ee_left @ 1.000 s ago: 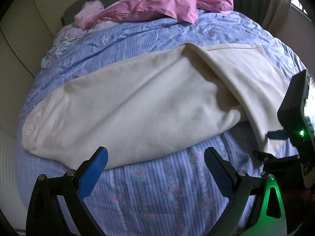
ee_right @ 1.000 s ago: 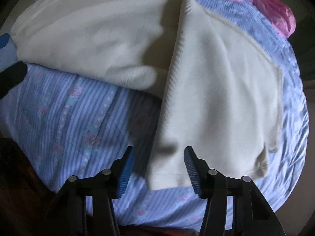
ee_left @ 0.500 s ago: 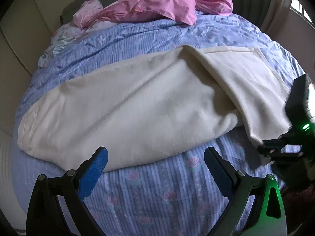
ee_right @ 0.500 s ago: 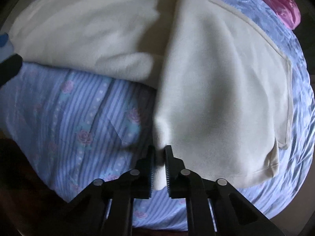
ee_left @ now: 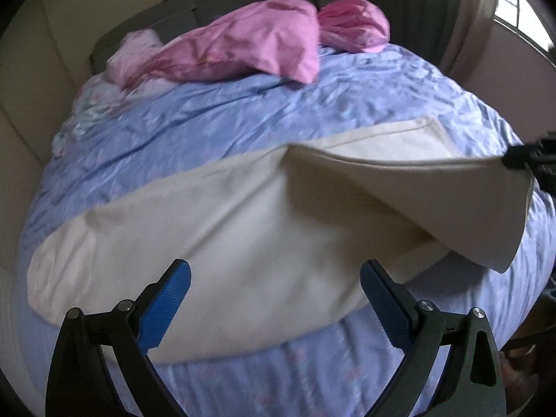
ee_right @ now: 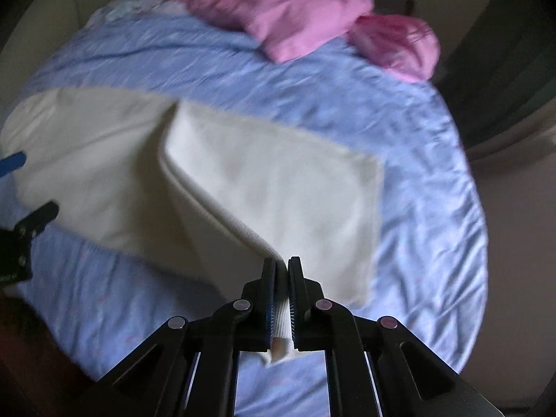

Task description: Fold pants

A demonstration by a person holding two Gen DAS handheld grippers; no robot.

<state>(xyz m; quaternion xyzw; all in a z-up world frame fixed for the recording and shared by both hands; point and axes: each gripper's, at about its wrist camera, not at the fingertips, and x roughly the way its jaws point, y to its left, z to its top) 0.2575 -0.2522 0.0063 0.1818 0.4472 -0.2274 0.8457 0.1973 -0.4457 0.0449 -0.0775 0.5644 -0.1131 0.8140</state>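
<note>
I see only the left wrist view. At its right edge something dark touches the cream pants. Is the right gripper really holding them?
Observer: Yes. In the right wrist view the right gripper is shut on the pants; their ribbed edge is pinched between the fingers.
Operator: How deep is the grip?
Observer: Deep: a bit of cloth sticks out behind the fingers.
Operator: What lies below that gripper?
Observer: The blue bedspread shows there, nothing else.

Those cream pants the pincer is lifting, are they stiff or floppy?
Probably floppy: the cream pants drape in a soft curve from the right gripper shut on one edge. Likely light, since a thin pinch lifts a whole flap. The rest sags onto the blue bedspread.
</note>
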